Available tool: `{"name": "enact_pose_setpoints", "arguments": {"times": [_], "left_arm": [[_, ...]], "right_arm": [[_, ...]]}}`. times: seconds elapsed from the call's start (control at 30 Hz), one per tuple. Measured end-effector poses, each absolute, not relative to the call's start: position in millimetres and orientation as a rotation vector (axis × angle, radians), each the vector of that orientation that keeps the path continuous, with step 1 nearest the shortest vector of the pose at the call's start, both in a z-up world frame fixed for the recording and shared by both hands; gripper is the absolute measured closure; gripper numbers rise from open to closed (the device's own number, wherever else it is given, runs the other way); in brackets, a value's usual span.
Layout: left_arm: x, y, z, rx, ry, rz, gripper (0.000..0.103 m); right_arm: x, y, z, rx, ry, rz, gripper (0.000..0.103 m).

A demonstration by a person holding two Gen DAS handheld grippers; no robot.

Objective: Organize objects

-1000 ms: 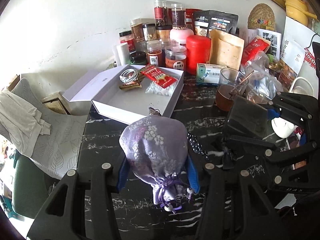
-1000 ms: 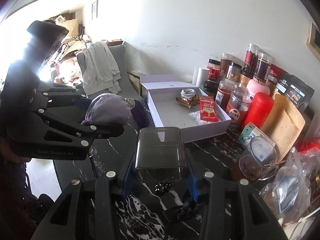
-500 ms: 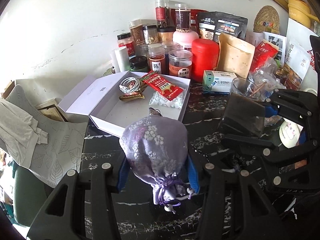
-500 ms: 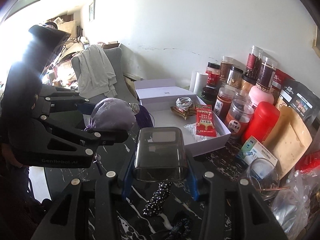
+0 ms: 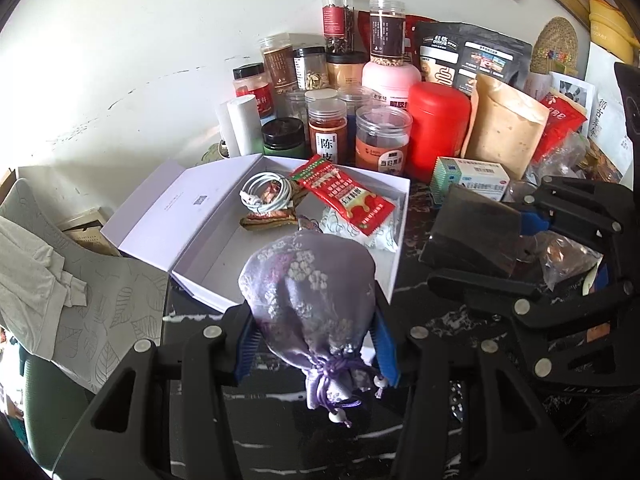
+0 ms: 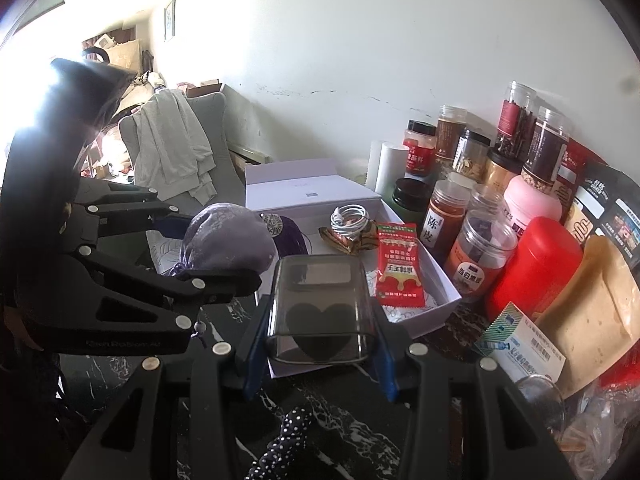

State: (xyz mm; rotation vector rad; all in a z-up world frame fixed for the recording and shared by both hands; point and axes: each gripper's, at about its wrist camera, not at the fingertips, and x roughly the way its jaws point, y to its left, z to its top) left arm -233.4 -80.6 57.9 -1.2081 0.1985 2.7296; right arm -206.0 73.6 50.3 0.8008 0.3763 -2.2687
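On a black marbled worktop (image 5: 412, 288) against a white wall, crowded with jars (image 5: 383, 136), the left tool (image 5: 316, 344) grips a pouch (image 5: 308, 288) and the right tool (image 6: 320, 348) a smoky case (image 6: 320, 308), both at the open white box (image 5: 224, 232).

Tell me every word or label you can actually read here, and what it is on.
"陈皮": label of the orange-brown jar behind the white box.
"当归": label of the clear jar beside it.
"GenRobot.AI": side of the left gripper, faint.
Red sachet, medicine box, black pouch: print too small to read.
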Motion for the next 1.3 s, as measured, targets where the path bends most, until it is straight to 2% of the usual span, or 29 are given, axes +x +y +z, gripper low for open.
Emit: {"name": "enact_pose_setpoints", "arguments": {"times": [0.87, 1.3], "left_arm": [[-361.6, -94.7, 33.2, -1.159, 0.334, 2.734, 0.056], [-405.6, -107.5, 3.8, -1.170, 0.351, 2.713, 0.056]], "right_arm": [[-312.1, 55.0, 30.0, 0.835, 0.300, -2.373, 0.058], [-352.0, 42.0, 11.6, 0.896, 0.290, -2.384, 0.058]]}}
